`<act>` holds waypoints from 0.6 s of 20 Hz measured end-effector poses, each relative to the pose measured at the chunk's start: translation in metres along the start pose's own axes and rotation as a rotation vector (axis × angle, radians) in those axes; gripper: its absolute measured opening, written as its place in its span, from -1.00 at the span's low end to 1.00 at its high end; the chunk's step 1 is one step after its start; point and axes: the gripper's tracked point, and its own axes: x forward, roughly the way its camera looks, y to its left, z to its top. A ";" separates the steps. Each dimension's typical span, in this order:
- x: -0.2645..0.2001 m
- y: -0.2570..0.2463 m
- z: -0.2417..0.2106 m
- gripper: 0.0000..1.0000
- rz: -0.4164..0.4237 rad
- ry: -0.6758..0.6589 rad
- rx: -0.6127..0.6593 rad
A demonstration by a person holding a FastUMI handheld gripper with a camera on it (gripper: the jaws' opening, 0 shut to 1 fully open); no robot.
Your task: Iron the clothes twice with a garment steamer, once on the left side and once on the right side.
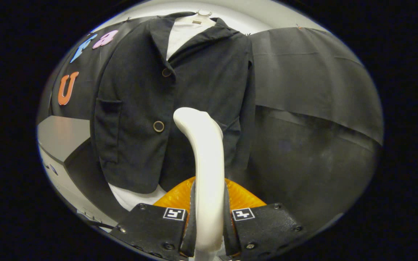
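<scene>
Between the tongs (209,221), clamped from both sides: the white handle of the garment steamer (207,174), orange body just beneath, head curving up toward the dark jacket (180,108). Beyond, hanging over a white shirt (181,34) against the booth's black wall, beside a grey counter (62,136). Head near the lower front, just right of the buttons; contact unclear, no steam visible, so probably both passes left.

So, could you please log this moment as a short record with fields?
gripper: shut on the steamer handle
steamer: white handle rises between the fingers, curving toward the jacket; orange part sits at its base
jacket: dark, hanging on a hanger over a white shirt, two buttons in view, just beyond the steamer
contact: cannot tell whether the steamer touches the jacket
table: grey, beside the jacket's pocket side
</scene>
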 end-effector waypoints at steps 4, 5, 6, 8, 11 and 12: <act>0.006 -0.002 -0.023 -0.33 -0.002 0.046 -0.004; 0.009 -0.003 -0.026 -0.33 -0.004 0.050 -0.009; 0.008 -0.004 -0.031 -0.33 0.000 0.060 -0.009; 0.009 -0.004 -0.040 -0.33 0.004 0.074 -0.010; 0.013 -0.003 -0.052 -0.33 0.008 0.101 -0.017; 0.013 -0.002 -0.058 -0.33 0.013 0.116 -0.017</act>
